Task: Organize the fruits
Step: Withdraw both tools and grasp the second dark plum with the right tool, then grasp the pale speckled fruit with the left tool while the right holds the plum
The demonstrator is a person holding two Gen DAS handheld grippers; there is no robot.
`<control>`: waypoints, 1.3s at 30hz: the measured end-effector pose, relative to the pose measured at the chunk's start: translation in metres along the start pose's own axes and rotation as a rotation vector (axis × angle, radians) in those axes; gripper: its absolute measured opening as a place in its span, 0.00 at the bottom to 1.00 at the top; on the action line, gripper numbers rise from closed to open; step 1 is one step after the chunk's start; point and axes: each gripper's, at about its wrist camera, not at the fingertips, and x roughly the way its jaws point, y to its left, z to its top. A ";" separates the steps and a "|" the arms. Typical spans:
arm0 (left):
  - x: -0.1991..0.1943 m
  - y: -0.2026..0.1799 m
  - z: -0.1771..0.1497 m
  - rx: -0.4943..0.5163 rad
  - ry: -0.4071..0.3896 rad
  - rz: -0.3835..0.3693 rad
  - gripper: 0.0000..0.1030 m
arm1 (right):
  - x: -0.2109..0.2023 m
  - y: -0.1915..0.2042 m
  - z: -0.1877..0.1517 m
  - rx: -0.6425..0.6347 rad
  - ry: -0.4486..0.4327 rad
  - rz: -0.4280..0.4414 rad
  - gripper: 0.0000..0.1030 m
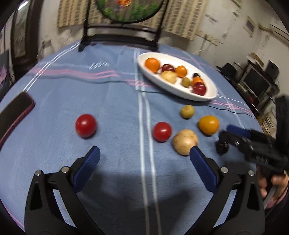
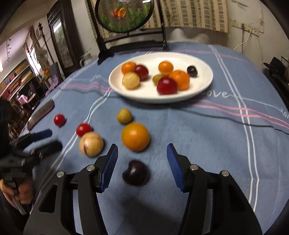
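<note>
The left gripper [image 1: 144, 155] is spread wide and holds nothing, its right pad [image 1: 202, 168] just in front of the pale fruit [image 1: 185, 141]; the right gripper [image 2: 142, 159] is also wide apart and empty, with the dark plum [image 2: 135, 172] lying loose between its fingers. Both hover over a blue cloth [image 2: 207, 135] on a table, a phone [image 2: 41, 113] at its left edge and a round framed screen [image 2: 124, 14] at the back. Two red tomatoes [image 1: 85, 125] [image 1: 161, 131], a small green fruit [image 1: 187, 111] and an orange [image 1: 208, 124] lie loose on the cloth, and farther back a white plate [image 2: 204, 85] holds more mixed fruit.
</note>
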 end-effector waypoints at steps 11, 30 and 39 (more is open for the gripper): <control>0.003 -0.009 0.000 0.043 0.019 0.012 0.98 | 0.001 0.009 -0.009 -0.051 0.047 0.038 0.55; 0.007 -0.007 0.001 0.032 0.037 -0.007 0.98 | 0.010 0.012 -0.010 -0.077 0.102 -0.011 0.37; 0.007 -0.010 0.001 0.057 0.035 -0.007 0.98 | 0.004 0.003 -0.010 -0.029 0.076 0.020 0.29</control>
